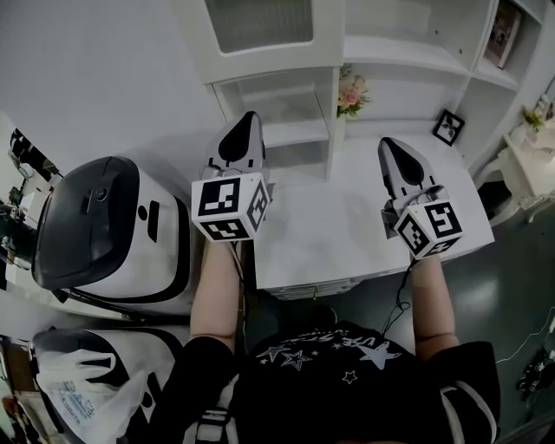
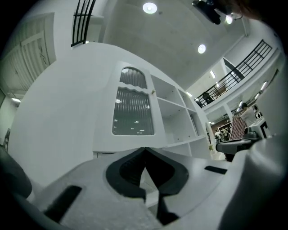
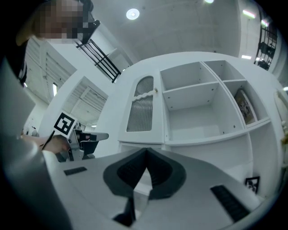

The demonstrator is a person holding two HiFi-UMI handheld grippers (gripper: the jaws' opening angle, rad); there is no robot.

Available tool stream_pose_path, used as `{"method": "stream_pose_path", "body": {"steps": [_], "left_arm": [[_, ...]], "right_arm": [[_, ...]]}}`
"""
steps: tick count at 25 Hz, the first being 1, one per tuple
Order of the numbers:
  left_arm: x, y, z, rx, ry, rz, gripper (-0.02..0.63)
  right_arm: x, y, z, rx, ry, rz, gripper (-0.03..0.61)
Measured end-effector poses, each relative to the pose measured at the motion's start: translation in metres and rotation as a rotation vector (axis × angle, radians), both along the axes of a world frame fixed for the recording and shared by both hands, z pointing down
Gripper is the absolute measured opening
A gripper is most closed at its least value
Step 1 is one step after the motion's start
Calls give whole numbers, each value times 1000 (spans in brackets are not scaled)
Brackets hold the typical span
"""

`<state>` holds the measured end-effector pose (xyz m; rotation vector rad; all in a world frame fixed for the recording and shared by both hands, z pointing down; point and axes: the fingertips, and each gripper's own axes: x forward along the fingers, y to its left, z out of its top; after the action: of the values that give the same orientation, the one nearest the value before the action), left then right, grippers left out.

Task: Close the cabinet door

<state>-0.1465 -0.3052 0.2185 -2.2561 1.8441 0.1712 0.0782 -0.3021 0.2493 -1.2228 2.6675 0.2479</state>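
Both grippers are held over the white worktop (image 1: pixel 338 225), pointing at the shelf unit behind it. The left gripper (image 1: pixel 245 121) has its jaws closed with nothing between them, and so does the right gripper (image 1: pixel 388 147). The cabinet door (image 3: pixel 140 110), with its ribbed glass panel, is at the unit's upper left, ahead of both. The head view cuts off its top. I cannot tell whether it sits fully flush.

White cabinet (image 1: pixel 399 56), ribbed-glass door (image 1: pixel 260 24) — pink flowers (image 1: pixel 351 94)
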Motion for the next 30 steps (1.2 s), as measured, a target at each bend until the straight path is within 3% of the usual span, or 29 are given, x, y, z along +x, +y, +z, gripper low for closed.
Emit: {"method": "stream_pose_path", "body": {"steps": [16, 20, 24, 30], "left_arm": [[-23, 92, 93, -174, 4, 101, 8], [-26, 113, 132, -247, -37, 132, 8], [-26, 132, 167, -321, -28, 170, 8], [-27, 145, 182, -345, -11, 199, 8]], "right_arm": [[-29, 101, 34, -61, 67, 99, 3], [-32, 122, 48, -78, 68, 121, 3], [-31, 136, 63, -103, 66, 153, 3], [-32, 144, 71, -129, 78, 185, 3]]}}
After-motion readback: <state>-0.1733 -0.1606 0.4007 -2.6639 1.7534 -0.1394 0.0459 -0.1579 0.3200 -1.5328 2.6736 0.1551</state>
